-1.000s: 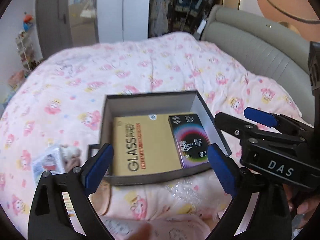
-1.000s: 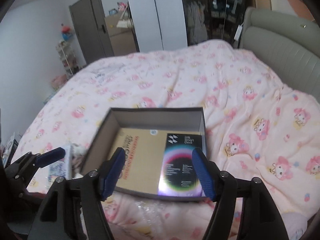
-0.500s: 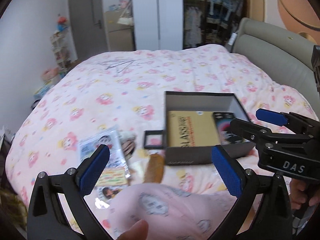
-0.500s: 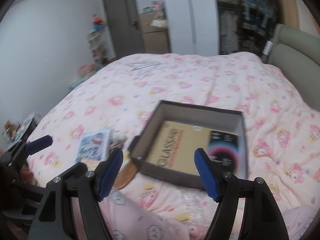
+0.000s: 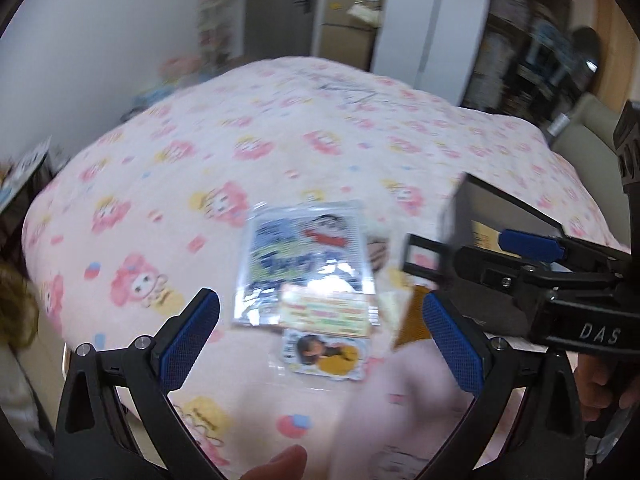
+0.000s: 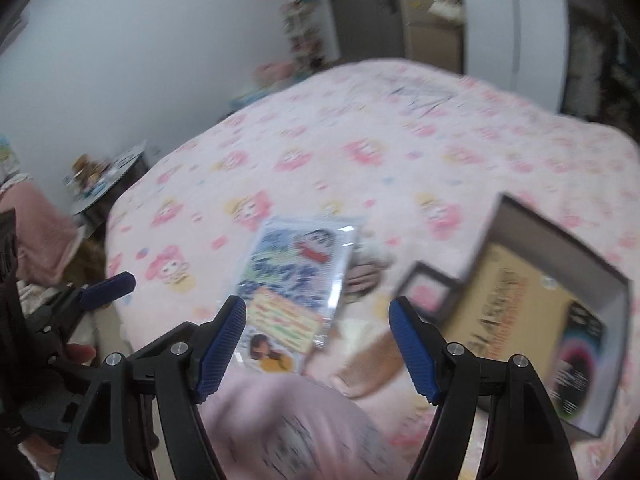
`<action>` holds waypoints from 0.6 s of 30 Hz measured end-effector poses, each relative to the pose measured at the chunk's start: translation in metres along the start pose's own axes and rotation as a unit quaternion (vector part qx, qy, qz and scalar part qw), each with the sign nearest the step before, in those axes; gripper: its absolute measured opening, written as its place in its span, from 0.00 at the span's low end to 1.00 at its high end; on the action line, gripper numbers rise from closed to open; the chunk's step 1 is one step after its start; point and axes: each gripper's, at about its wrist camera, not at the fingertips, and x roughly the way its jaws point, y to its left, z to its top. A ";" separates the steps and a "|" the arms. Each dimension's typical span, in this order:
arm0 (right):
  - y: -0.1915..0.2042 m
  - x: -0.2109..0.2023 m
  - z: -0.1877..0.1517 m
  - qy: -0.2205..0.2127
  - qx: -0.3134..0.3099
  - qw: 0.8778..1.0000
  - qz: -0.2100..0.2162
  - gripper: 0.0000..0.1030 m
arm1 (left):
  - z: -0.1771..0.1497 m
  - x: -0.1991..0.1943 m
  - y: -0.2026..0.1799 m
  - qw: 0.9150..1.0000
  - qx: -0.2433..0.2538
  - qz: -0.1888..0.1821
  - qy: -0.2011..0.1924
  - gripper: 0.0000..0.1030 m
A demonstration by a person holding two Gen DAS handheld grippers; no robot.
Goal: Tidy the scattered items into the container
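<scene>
1. The dark grey open cardboard box lies on the bed at your right side. Inside it you see a flat yellow package with the word GLASS and, beside it, a black package with a coloured ring.
2. A clear plastic sleeve with a blue cartoon print lies on the pink blanket with cartoon figures, left of the box and apart from it.
3. A small card with a dark-haired figure lies at the near edge of this sleeve.
4. A small black square frame lies just beside the box corner, and a brown comb-like thing lies near it; the blur hides its details.
5. Your left gripper hangs above the sleeve, spread wide and holding nothing.
6. Your right gripper is also spread wide and holds nothing; it is between the sleeve and the box.
</scene>
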 end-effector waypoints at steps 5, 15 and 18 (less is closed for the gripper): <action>-0.005 0.063 0.010 0.075 -0.013 0.997 0.000 0.70 | -0.007 0.055 0.056 0.995 -0.085 0.011 0.047 0.99; -0.017 0.145 0.028 0.172 -0.007 0.985 0.030 0.70 | -0.009 0.147 0.103 0.981 -0.165 -0.013 0.105 0.95; -0.021 0.165 0.027 0.192 -0.004 0.981 0.020 0.70 | -0.005 0.165 0.104 0.979 -0.166 -0.024 0.115 0.95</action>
